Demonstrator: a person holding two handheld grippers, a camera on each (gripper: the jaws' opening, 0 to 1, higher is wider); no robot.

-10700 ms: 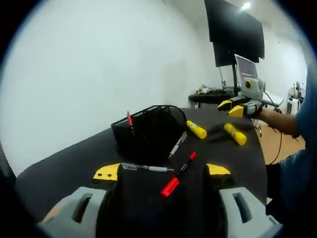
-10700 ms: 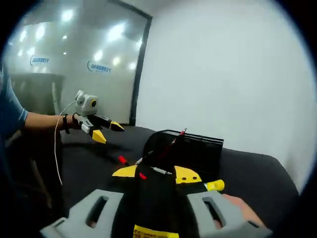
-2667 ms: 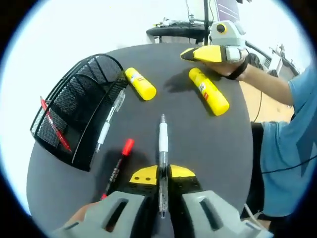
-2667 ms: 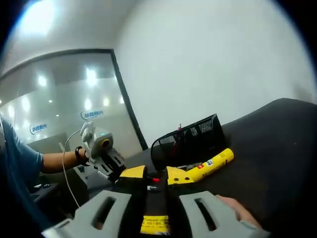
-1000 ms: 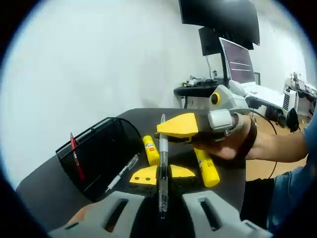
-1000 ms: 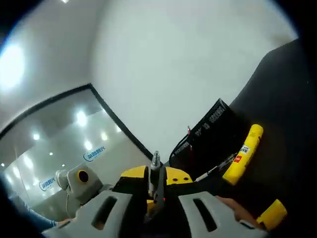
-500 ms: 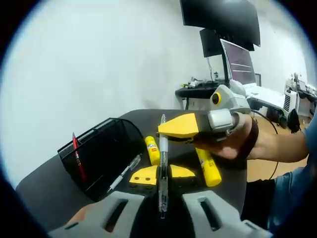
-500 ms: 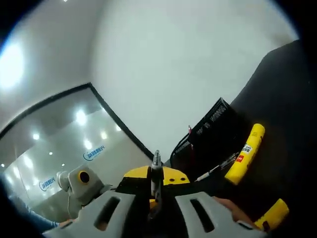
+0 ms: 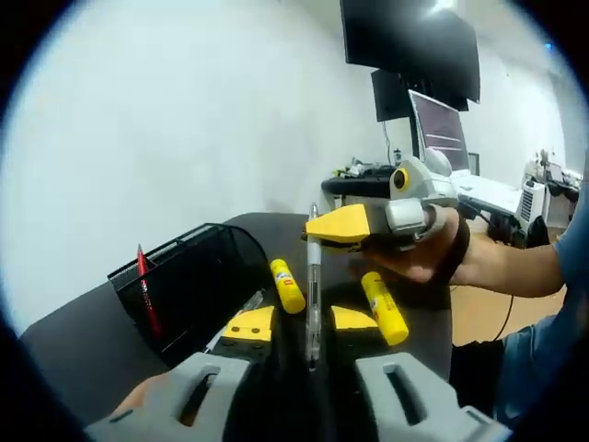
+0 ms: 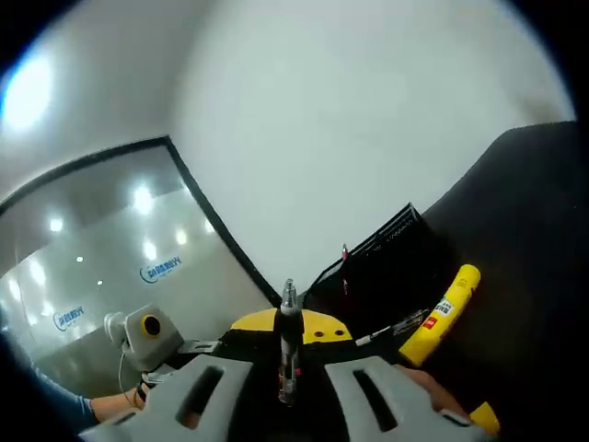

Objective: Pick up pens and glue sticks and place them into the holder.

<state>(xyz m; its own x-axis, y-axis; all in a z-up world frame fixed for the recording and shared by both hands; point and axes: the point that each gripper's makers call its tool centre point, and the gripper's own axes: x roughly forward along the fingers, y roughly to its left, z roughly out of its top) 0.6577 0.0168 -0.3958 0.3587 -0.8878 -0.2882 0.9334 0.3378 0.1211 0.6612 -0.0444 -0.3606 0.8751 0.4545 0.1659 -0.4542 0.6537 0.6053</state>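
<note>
A clear pen with a silver tip (image 9: 313, 276) stands upright in the air, and my right gripper (image 9: 342, 224) is shut on its upper part, reaching in from the right. My left gripper (image 9: 302, 320) sits below it, open, with its yellow jaws spread either side of the pen's lower end. In the right gripper view the same pen (image 10: 288, 345) is pinched between my right gripper's (image 10: 285, 322) closed jaws. The black mesh holder (image 9: 189, 276) stands at the left with a red pen (image 9: 143, 290) in it. Two yellow glue sticks (image 9: 287, 285) (image 9: 385, 307) lie on the black table.
Another pen (image 9: 247, 304) lies beside the holder, partly hidden by my left jaw. The round black table (image 9: 83, 354) ends near a white wall. A person's hand (image 9: 433, 267) carries the right gripper. A desk with monitors (image 9: 409, 64) stands beyond.
My left gripper's jaws have opened and let go of the clear pen. The right gripper stays shut on it and now carries it alone, slightly higher and to the right.
</note>
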